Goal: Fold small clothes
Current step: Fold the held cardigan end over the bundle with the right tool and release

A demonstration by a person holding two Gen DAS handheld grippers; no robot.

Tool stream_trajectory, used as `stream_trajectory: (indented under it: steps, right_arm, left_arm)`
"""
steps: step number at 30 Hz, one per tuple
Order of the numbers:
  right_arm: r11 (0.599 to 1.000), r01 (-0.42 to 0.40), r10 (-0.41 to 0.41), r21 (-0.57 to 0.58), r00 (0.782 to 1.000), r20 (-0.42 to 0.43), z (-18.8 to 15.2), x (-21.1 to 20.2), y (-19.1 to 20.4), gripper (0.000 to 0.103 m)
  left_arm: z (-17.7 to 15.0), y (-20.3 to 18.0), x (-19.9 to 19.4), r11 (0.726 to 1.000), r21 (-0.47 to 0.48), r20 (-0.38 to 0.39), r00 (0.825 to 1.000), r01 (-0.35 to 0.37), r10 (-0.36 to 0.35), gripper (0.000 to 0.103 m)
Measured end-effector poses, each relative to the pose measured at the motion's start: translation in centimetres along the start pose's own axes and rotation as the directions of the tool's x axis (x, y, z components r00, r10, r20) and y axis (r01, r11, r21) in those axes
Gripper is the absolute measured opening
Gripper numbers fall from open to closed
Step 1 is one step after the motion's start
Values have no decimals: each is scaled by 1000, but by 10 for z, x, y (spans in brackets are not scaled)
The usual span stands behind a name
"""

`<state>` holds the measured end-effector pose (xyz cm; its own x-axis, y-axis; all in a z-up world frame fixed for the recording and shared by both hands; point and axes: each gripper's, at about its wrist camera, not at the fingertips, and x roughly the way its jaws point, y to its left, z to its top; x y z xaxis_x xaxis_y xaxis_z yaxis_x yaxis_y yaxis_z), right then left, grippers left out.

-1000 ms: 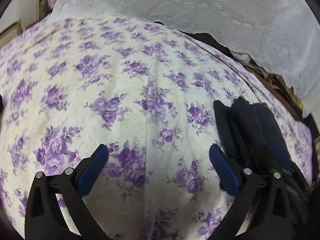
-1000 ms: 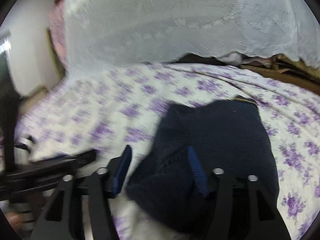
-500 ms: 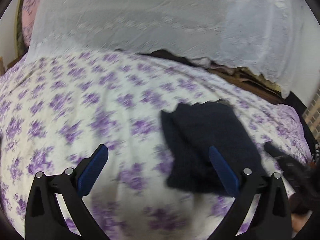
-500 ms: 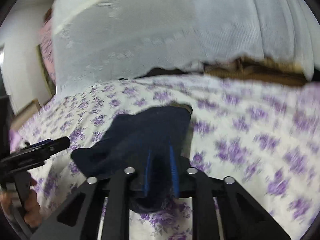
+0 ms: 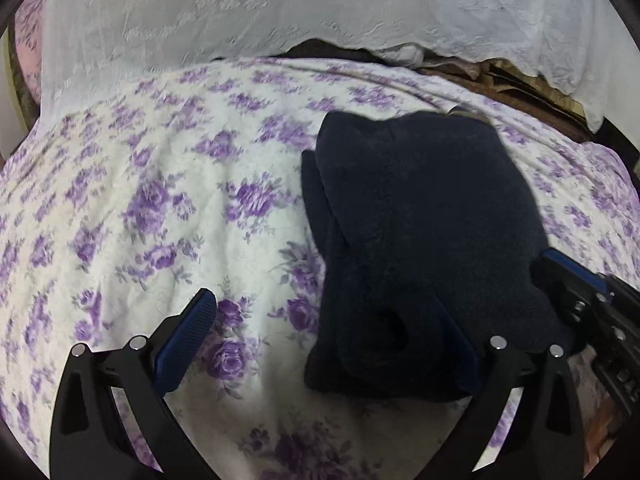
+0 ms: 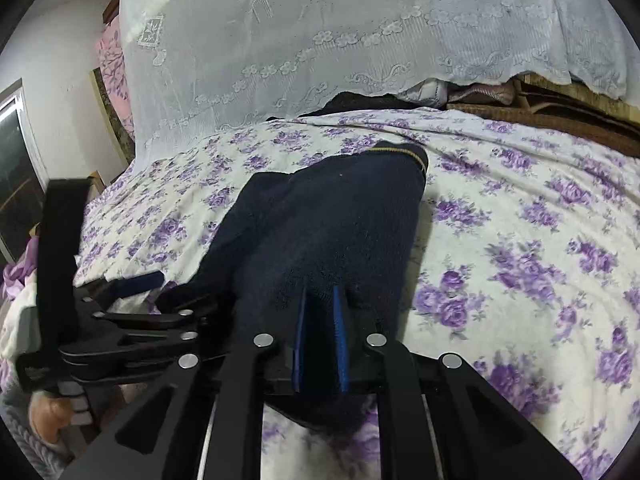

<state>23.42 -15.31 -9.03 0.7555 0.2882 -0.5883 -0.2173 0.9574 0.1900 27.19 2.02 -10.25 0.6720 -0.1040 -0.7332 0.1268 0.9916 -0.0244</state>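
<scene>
A dark navy fleece garment (image 5: 420,220) lies bunched on the floral purple-and-white bedspread (image 5: 160,200). My left gripper (image 5: 324,336) is open just above the bed. The garment's near edge lies between its fingers and covers part of the right pad. In the right wrist view my right gripper (image 6: 320,312) is shut on the near end of the navy garment (image 6: 340,220), with fabric pinched between the blue pads. The right gripper (image 5: 556,268) also shows at the garment's right side in the left wrist view. The left gripper (image 6: 156,288) sits at the garment's left.
A white lace cover (image 5: 320,20) drapes over a pile along the far side of the bed. Brown folded things (image 6: 560,116) lie at the back right. A pink cloth (image 6: 112,60) and a window (image 6: 16,152) are at the left. A person's hand (image 6: 52,408) holds the left gripper.
The right gripper's jaws have shut on the navy garment. The left gripper has slid towards the garment, which now reaches between its open fingers.
</scene>
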Motion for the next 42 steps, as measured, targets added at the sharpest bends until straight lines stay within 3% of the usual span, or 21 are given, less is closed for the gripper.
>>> stream_trajectory:
  steps: [4, 7, 10, 13, 17, 20, 23, 27, 30, 32, 34, 37, 38, 40, 42]
  right_arm:
    - [997, -55, 54, 58, 998, 20, 15, -14, -12, 13]
    - [998, -29, 26, 64, 998, 54, 39, -13, -16, 17]
    - [995, -7, 1, 101, 999, 55, 69, 8, -24, 18]
    - [992, 7, -7, 124, 1000, -2, 84, 45, -32, 18]
    - [995, 77, -72, 66, 994, -76, 73, 95, -37, 18]
    - [990, 4, 9, 141, 996, -89, 73, 98, -55, 18]
    - [991, 2, -1, 132, 1000, -9, 64, 80, -50, 18]
    - [1000, 19, -19, 1, 994, 110, 51, 30, -21, 21]
    - [998, 30, -24, -59, 995, 99, 38, 14, -3, 20]
    - [992, 94, -90, -79, 995, 46, 20, 22, 0, 20]
    - [992, 98, -96, -78, 995, 26, 22, 23, -1, 20]
    - [989, 112, -107, -92, 992, 60, 17, 21, 2, 20]
    - [990, 105, -99, -89, 992, 79, 16, 16, 3, 25]
    - [993, 102, -94, -59, 988, 119, 9, 1, 0, 55]
    - [994, 102, -96, -33, 987, 129, 5, -7, -3, 57]
  left_arm:
    - [18, 3, -20, 999, -41, 47, 999, -2, 4, 99]
    - [34, 0, -14, 998, -27, 46, 997, -54, 56, 99]
    - [42, -3, 6, 996, -29, 8, 997, -79, 79, 99]
    - [33, 0, 32, 997, -60, -16, 999, -52, 51, 99]
    - [28, -1, 35, 997, -61, 8, 999, -50, 51, 99]
    - [28, -5, 37, 997, -55, 21, 998, -51, 52, 99]
    - [27, -3, 34, 997, -59, 31, 998, -47, 49, 99]
    - [21, -6, 14, 996, -43, 110, 990, -81, 86, 98]
    - [17, -16, 6, 994, 1, 145, 983, -112, 111, 98]
    - [15, -24, 16, 990, 48, 110, 986, -132, 126, 99]
    - [17, -24, 16, 990, 49, 110, 986, -133, 127, 99]
    - [15, -21, 11, 990, 39, 122, 984, -132, 126, 99]
    - [13, -22, 6, 989, 39, 137, 981, -142, 135, 99]
    - [7, -24, -3, 987, 41, 161, 976, -157, 149, 98]
    - [0, -26, -14, 987, 37, 184, 971, -159, 150, 98]
